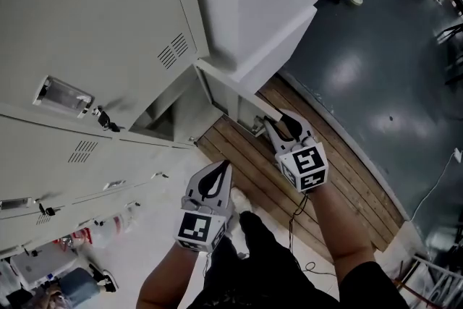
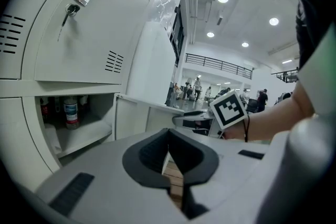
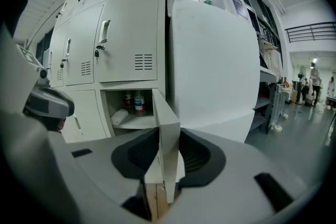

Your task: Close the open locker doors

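Note:
A low locker compartment [image 3: 131, 110] stands open, with bottles [image 3: 139, 103] on its shelf. Its grey door [image 3: 167, 128] swings out toward me, edge on. My right gripper [image 3: 168, 155] has that free edge between its jaws, and both pads lie against the door. From the head view the right gripper [image 1: 283, 121] sits at the door [image 1: 224, 87] beside the white wall. My left gripper [image 1: 221, 166] hovers lower and nearer to me over the wooden floor. In its own view the left gripper [image 2: 169, 152] is shut and holds nothing, pointing toward the open compartment [image 2: 79, 123].
The closed locker doors [image 1: 94, 25] with handles and keys fill the left side. A white wall panel [image 3: 215, 71] stands right of the open door. Wooden planks [image 1: 289, 192] lie underfoot, then dark glossy floor [image 1: 376, 69]. A thin cable [image 1: 296, 217] trails over the planks.

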Tool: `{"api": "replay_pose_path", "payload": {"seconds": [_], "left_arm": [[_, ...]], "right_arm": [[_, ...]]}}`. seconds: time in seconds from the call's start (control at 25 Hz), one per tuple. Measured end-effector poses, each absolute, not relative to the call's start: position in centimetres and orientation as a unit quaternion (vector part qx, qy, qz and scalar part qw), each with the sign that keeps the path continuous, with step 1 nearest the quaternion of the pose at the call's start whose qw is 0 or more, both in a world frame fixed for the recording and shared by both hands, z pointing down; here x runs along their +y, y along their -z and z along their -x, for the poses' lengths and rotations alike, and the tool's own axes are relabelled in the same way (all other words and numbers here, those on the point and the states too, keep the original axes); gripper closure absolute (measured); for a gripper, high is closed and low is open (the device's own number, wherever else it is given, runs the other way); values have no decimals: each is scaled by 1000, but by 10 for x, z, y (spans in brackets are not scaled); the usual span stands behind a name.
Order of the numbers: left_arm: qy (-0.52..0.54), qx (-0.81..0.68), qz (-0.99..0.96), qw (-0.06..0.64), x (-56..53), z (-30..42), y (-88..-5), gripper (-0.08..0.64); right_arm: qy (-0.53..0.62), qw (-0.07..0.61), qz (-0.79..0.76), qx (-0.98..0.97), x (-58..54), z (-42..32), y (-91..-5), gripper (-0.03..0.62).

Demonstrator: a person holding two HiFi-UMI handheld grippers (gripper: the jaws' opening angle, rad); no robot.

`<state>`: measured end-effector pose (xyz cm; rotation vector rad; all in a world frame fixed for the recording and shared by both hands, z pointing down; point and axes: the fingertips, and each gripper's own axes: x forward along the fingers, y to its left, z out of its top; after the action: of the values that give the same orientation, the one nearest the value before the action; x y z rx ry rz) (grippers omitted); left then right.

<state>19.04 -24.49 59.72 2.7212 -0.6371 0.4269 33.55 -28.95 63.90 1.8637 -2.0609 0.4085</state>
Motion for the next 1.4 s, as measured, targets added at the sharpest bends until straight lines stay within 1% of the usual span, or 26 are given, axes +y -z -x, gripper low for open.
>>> {"api": "replay_pose_path", "payload": {"seconds": [0.16, 0.72, 1.08, 1.4], "left_arm": [[-145, -229, -949, 159, -248, -182, -596, 555], [-131, -258, -943, 165, -253, -134, -591, 555], [-126, -281, -936, 169, -253, -93, -588, 555], [-124, -298, -931, 171, -255, -66, -587, 555]], "right_arm": [[-143, 165, -657, -722, -290, -326, -640, 492], [-151, 160, -639, -737, -285, -267, -641, 500], [-162, 148, -642, -734, -286, -228, -640, 483], [-165, 144, -638, -738, -294, -194, -642, 453]]}}
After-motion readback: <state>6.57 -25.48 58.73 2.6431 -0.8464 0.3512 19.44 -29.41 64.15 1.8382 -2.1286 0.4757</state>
